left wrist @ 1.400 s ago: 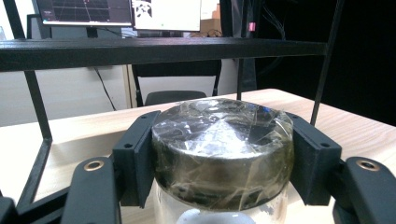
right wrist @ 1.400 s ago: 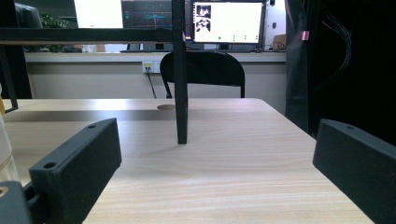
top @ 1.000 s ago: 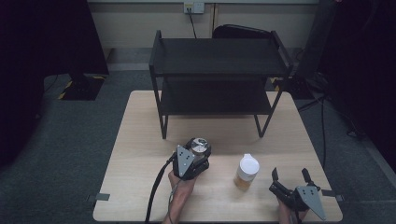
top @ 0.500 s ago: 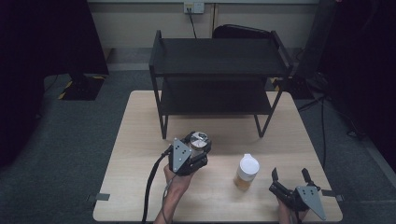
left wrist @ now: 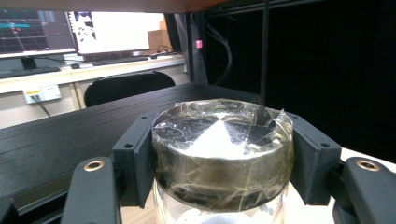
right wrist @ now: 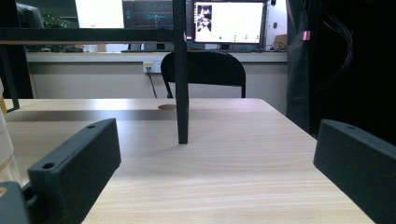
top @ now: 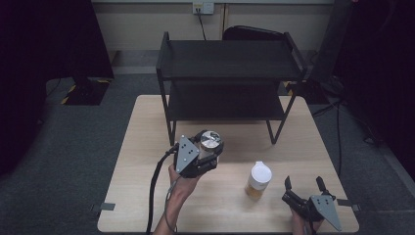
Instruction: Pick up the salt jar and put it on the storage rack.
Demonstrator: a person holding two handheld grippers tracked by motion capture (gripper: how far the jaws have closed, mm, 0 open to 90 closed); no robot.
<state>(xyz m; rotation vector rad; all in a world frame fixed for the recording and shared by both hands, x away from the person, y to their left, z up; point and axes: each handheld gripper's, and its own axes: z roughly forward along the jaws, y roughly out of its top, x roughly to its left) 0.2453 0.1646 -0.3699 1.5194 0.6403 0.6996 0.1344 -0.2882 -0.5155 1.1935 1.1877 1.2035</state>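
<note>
While the left hand-held gripper [top: 208, 155] is raised above the tabletop [top: 137, 147], its jaws are closed on the lid end of a clear jar [top: 210, 143] whose silver lid is wrapped in transparent film. Left gripper view: both black jaw pads press the sides of the jar's lid [left wrist: 223, 144], and the lower black shelf [left wrist: 70, 135] of the rack lies just beyond it. High view: the jar is held in front of the black two-tier rack [top: 230, 78], near its left front leg. A second jar with a white lid [top: 258, 179] stands upright on the tabletop, between the two grippers. The right hand-held gripper [top: 303, 183] rests low at the front right corner, jaws spread wide and holding nothing. Right gripper view: its jaws frame bare wood and one rack leg [right wrist: 180, 84].
</note>
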